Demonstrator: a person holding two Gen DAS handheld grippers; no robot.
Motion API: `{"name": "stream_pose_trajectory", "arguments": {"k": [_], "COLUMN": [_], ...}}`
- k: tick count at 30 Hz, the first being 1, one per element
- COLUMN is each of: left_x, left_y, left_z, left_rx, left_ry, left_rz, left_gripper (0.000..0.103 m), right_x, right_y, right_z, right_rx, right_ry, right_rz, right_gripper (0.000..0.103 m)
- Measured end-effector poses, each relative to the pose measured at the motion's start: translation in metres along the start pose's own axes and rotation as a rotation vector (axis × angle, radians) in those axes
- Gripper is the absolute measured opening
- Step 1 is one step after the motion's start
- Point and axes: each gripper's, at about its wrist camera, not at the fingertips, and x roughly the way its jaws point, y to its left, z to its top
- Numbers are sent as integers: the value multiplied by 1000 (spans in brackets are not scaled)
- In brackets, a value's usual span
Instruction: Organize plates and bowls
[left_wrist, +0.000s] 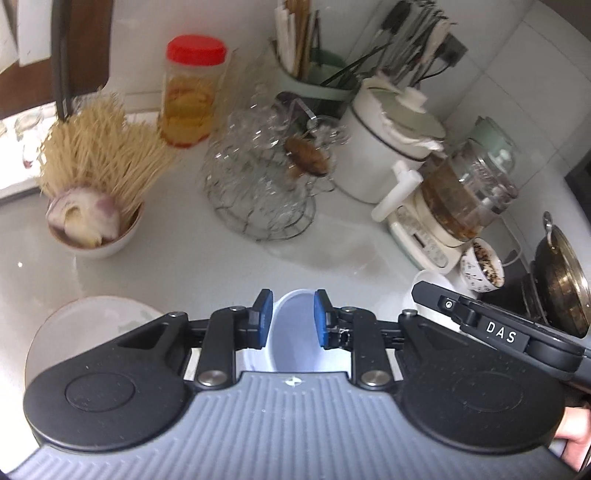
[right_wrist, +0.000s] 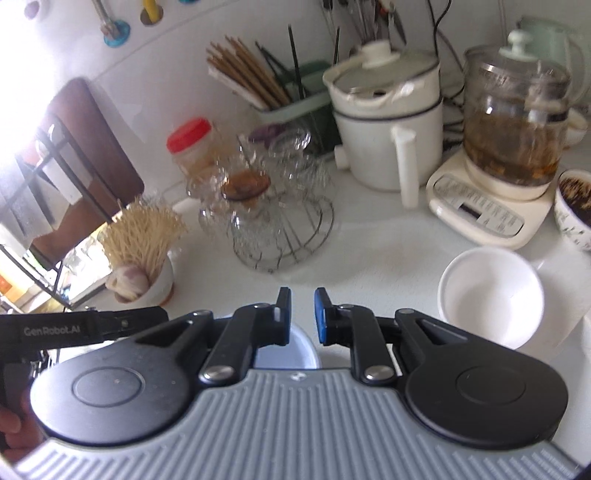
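At the bottom centre of the left wrist view, the left gripper (left_wrist: 293, 317) has its jaws a little apart, with the rim of a white bowl (left_wrist: 293, 332) between the blue pads; whether they press on it I cannot tell. A white plate (left_wrist: 74, 328) lies at lower left. In the right wrist view the right gripper (right_wrist: 302, 315) has its jaws nearly together on nothing. Another white bowl (right_wrist: 491, 295) sits on the counter (right_wrist: 388, 251) at lower right.

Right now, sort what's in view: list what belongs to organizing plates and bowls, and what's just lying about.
Job: pale bowl; white plate; white bowl.
Lying about: red-lidded jar; glass rack; white pot; glass kettle; toothpick bowl.
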Motion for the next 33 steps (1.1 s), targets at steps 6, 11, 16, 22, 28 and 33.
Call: {"name": "stream_pose_trajectory", "arguments": {"k": [6,11,16,22,28,33], "left_x": [-7,-2,5,20,38,57], "left_y": [-19,-36,-55,-80,-105,-124], "left_z": [5,7,6,2,0,-2], "left_rx": [67,104,141,185,231,259], "left_ry": [-33,-35,-23,4,36,71], "left_rz": [-19,-43,-71,-103,-130,-150], "left_gripper": [26,26,26,26,26,26], "right_x": [-20,-32,-39,-47,-56,-60], "right_y": [-6,-18,-36,-62,-87,-110], "right_z": [2,0,-5,-15,-20,-24], "right_rx": [2,23,64,128,185,230], "right_ry": [-60,-92,-98,-96,-109,-105], "right_rz": [-34,-71,-102,-146,-187,-219], "right_gripper": [17,17,17,17,17,17]}}
